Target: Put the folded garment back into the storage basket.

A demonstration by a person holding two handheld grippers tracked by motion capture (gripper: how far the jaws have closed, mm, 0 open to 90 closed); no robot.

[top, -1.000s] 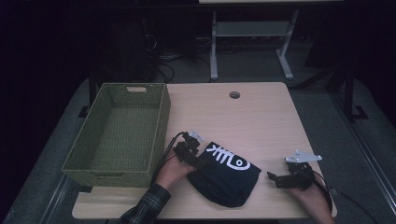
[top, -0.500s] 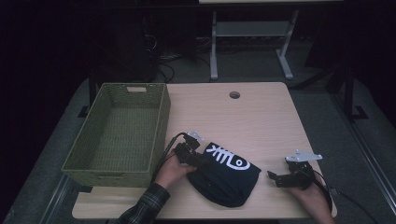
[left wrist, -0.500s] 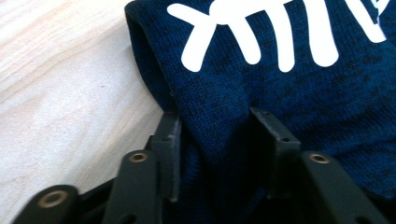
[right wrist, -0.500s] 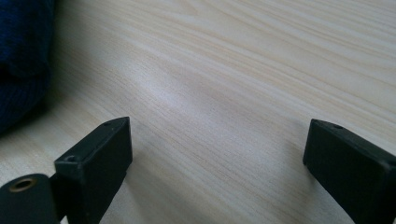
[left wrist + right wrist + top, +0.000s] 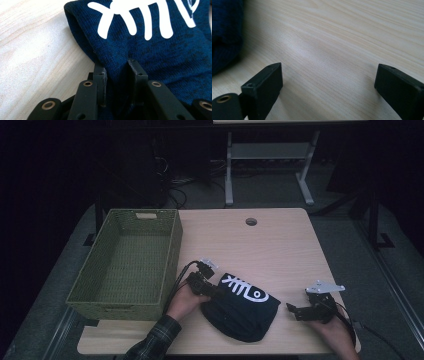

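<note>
Since the earlier frame my left gripper [image 5: 117, 75] has been closing — now pinching the soft, light navy knit beanie [image 5: 241, 307] at its edge; right gripper [image 5: 328, 82] spread.

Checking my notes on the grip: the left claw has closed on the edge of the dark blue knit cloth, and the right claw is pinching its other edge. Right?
Not quite. The left claw does pinch the dark blue knit cloth, but the right claw stands open over bare table, apart from the cloth, as the right gripper view shows.

basket [image 5: 127, 260] left on table [image 5: 280, 245], cloth [image 5: 240, 307] right
</note>
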